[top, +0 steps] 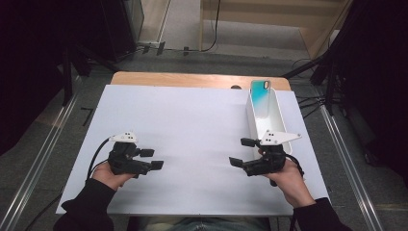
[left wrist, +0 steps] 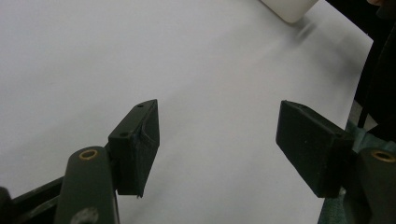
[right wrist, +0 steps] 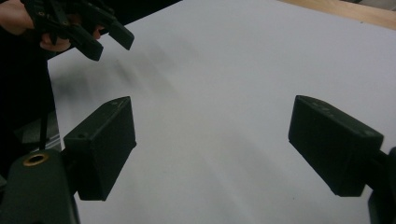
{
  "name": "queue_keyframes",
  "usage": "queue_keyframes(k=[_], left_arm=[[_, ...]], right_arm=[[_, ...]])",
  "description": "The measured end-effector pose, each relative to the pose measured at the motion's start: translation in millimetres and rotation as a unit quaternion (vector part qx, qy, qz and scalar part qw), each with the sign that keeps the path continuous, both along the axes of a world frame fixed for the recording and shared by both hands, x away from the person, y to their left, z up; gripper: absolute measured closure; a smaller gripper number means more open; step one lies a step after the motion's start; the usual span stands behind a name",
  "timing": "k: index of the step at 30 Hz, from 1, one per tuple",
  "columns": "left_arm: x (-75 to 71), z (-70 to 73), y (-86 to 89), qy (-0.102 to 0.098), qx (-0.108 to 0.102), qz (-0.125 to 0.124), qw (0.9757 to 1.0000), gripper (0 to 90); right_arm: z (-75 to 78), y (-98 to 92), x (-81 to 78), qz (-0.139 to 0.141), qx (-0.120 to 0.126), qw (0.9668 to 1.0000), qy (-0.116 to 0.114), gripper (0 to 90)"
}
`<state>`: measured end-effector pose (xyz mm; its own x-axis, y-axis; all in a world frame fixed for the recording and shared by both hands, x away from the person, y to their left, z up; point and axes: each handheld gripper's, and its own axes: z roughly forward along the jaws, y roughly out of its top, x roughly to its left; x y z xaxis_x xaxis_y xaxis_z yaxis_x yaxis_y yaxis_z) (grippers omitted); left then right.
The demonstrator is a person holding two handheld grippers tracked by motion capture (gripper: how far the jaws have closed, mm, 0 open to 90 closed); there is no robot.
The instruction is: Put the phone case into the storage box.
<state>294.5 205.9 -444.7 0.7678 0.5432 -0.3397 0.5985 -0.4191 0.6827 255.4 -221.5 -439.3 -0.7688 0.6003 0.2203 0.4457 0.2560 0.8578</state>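
Observation:
My left gripper (top: pixel 151 159) is held low over the left part of the white sheet (top: pixel 192 125), jaws pointing right. In the left gripper view its jaws (left wrist: pixel 217 121) stand apart with only bare sheet between them. My right gripper (top: pixel 241 151) hovers over the right part of the sheet, jaws pointing left, just in front of the near end of a narrow white bin (top: pixel 255 120). The right gripper view has its jaws (right wrist: pixel 212 116) wide apart and empty. A teal phone case (top: pixel 260 94) leans upright in the bin's far end.
The white sheet covers most of a wooden table (top: pixel 192 79). The bin's near corner (left wrist: pixel 289 7) lies at the top of the left gripper view. The left gripper (right wrist: pixel 100 32) appears far off in the right gripper view. Dark stands and cables flank the table.

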Motion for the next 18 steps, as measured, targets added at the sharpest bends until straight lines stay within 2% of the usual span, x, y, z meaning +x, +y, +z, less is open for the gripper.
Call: queue_keyframes(k=[7, 12, 18], left_arm=[[-0.9, 0.3, -0.1, 0.001, 0.000, 0.004, 1.0000, 30.3], [-1.5, 0.1, -0.3, 0.000, -0.003, 0.005, 1.0000, 30.3], [-2.6, 0.8, -0.7, 0.000, -0.001, 0.003, 1.0000, 30.3]], right_arm=[[-9.0, -7.8, -7.3, -0.001, -0.004, 1.0000, 0.003, 13.6], [-13.2, -10.0, -13.4, 0.013, -0.007, 0.9999, 0.003, 13.7], [-17.6, -9.4, -20.1, 0.031, -0.032, 0.9990, 0.002, 13.7]])
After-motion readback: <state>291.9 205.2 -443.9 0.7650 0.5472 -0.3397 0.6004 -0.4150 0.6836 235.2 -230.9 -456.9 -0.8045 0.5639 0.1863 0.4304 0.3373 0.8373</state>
